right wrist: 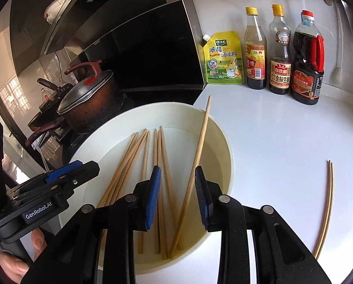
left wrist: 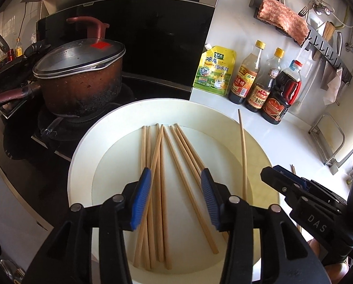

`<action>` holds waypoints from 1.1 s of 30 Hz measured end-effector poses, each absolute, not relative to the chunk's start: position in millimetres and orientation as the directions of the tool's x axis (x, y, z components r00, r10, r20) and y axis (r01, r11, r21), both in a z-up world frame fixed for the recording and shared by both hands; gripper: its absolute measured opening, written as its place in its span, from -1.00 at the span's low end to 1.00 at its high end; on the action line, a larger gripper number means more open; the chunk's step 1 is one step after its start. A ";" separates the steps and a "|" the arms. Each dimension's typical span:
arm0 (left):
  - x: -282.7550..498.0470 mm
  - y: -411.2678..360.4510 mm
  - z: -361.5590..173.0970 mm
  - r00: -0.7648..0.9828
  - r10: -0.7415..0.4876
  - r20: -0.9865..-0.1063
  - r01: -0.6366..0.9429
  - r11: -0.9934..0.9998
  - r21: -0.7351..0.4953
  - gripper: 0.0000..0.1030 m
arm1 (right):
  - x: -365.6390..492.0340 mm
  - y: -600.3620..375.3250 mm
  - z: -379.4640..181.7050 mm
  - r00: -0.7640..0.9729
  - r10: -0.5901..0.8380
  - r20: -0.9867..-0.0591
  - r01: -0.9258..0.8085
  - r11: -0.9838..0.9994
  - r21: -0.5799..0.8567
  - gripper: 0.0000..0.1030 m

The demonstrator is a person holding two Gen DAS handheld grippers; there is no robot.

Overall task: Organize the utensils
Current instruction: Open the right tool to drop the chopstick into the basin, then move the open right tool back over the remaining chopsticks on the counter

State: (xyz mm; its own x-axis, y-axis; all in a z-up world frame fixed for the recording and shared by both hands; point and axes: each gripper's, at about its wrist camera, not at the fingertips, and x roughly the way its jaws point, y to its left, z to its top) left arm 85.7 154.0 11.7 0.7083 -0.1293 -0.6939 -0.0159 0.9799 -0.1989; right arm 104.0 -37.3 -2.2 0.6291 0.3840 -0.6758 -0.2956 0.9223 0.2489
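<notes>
A white round basin (left wrist: pixel 81 165) sits on the counter, with several wooden chopsticks (left wrist: pixel 161 189) lying side by side in its bottom. One more chopstick (right wrist: pixel 201 137) leans on the basin's far right rim (right wrist: pixel 226 142). My left gripper (left wrist: pixel 176 177) hangs open just above the pile, and the sticks show between its blue pads without being touched. My right gripper (right wrist: pixel 177 172) is open over the right half of the basin. The leaning chopstick passes close by its right pad and is not pinched. Two chopsticks (right wrist: pixel 328 201) lie on the white counter to the right.
A brown lidded pot (left wrist: pixel 81 80) stands on the black stove behind the basin on the left. A yellow seasoning pouch (right wrist: pixel 223 59) and three sauce bottles (right wrist: pixel 280 54) line the back wall. A wall rack with a cloth (left wrist: pixel 283 21) hangs above. Fingers of a hand (right wrist: pixel 13 267) hold the left gripper.
</notes>
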 end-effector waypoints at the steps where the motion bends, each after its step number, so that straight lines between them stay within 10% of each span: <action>1: 83.3 152.6 12.2 0.709 -0.133 -0.692 -0.014 0.979 -0.202 -0.11 | 101.6 -41.5 -2.2 0.628 0.387 -0.675 -0.290 0.921 0.258 -0.44; 33: 19.5 7.6 12.6 0.667 -0.271 -0.694 0.215 0.962 -0.169 0.26 | 13.9 -184.4 -22.5 0.671 0.266 -0.692 -0.075 0.953 0.294 -0.37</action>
